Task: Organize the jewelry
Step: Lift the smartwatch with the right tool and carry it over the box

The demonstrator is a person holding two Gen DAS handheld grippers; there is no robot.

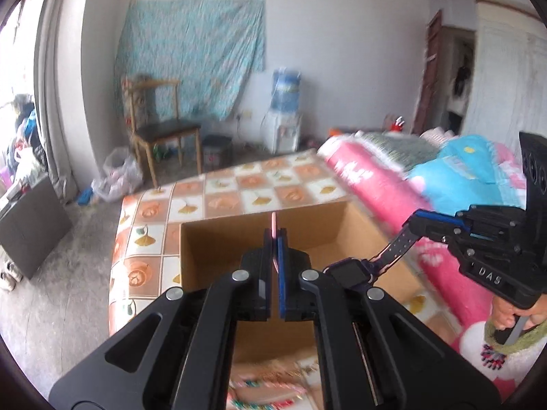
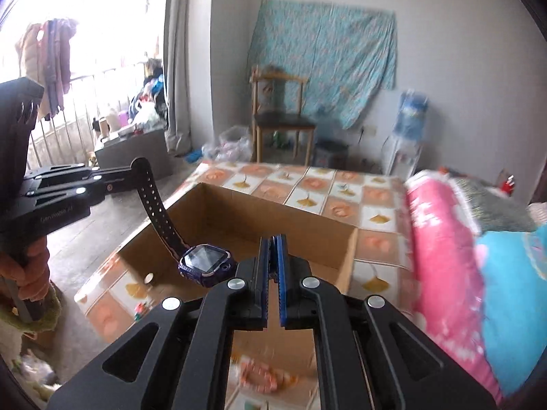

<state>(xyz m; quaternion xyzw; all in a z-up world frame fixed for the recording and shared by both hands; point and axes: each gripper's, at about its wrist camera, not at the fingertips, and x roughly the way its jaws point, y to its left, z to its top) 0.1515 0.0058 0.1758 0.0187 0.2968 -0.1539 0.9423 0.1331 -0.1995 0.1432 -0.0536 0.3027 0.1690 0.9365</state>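
Observation:
A purple smartwatch (image 2: 207, 264) with a black perforated strap (image 2: 155, 205) hangs over an open cardboard box (image 2: 253, 218). Both grippers hold it. My left gripper (image 1: 274, 239) is shut on one strap end, whose pink edge shows between its fingers; in the right wrist view it (image 2: 112, 182) grips the strap top. My right gripper (image 2: 273, 249) is shut on the other strap end; in the left wrist view it (image 1: 408, 225) holds the strap (image 1: 393, 251) above the watch face (image 1: 348, 271). The box (image 1: 232, 242) looks empty inside.
The box stands on a table with an orange-and-white leaf-pattern cloth (image 1: 239, 188). Pink and blue bedding (image 1: 427, 184) lies to the right. A wooden chair (image 1: 160, 133), a water dispenser (image 1: 283, 116) and bags stand on the floor beyond.

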